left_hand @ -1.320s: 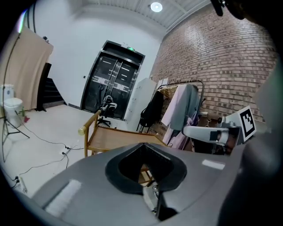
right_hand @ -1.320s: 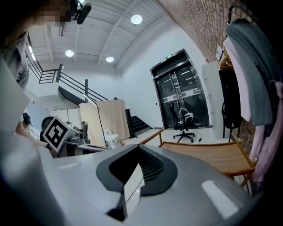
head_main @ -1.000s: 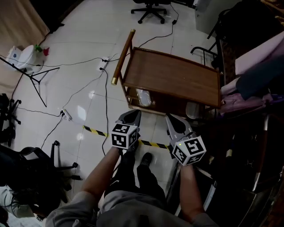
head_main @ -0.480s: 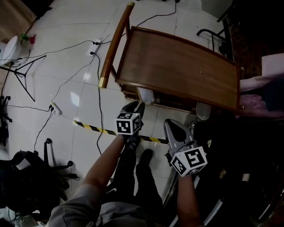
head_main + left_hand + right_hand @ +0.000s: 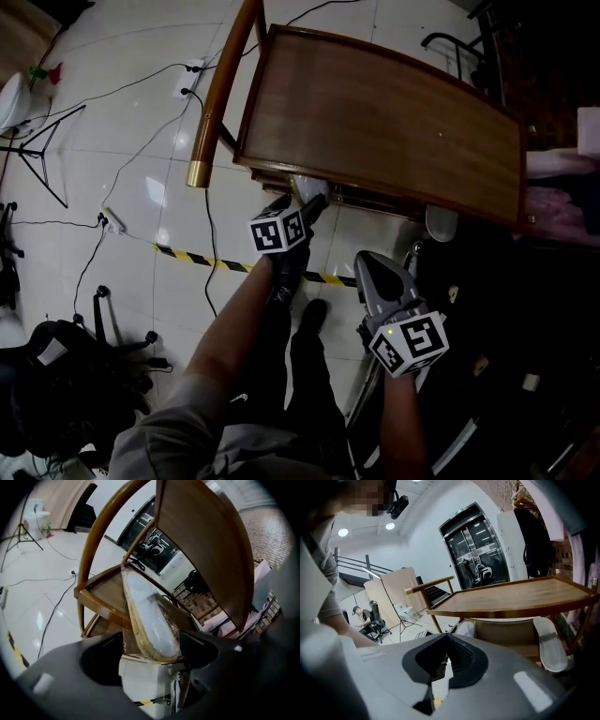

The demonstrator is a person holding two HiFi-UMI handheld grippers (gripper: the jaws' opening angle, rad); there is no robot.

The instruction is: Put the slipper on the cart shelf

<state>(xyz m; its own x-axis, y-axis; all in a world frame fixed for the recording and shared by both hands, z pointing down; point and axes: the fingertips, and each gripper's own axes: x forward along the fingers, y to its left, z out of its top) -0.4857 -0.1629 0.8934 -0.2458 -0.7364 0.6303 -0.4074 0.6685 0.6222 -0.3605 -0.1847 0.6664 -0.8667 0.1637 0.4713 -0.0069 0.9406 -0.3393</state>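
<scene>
Left gripper (image 5: 302, 208), jaws just opened to full width, has the plastic-wrapped slipper (image 5: 150, 620) between them, lying ahead on the cart shelf (image 5: 105, 590); right gripper (image 5: 444, 663) closed, empty, second slipper (image 5: 550, 644) ahead-right.

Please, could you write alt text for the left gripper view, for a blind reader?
The left tongs, which have just been opening, stand wide apart with the near end of a plastic-wrapped slipper between them. The slipper lies on a wooden cart shelf, under the cart top.
</scene>
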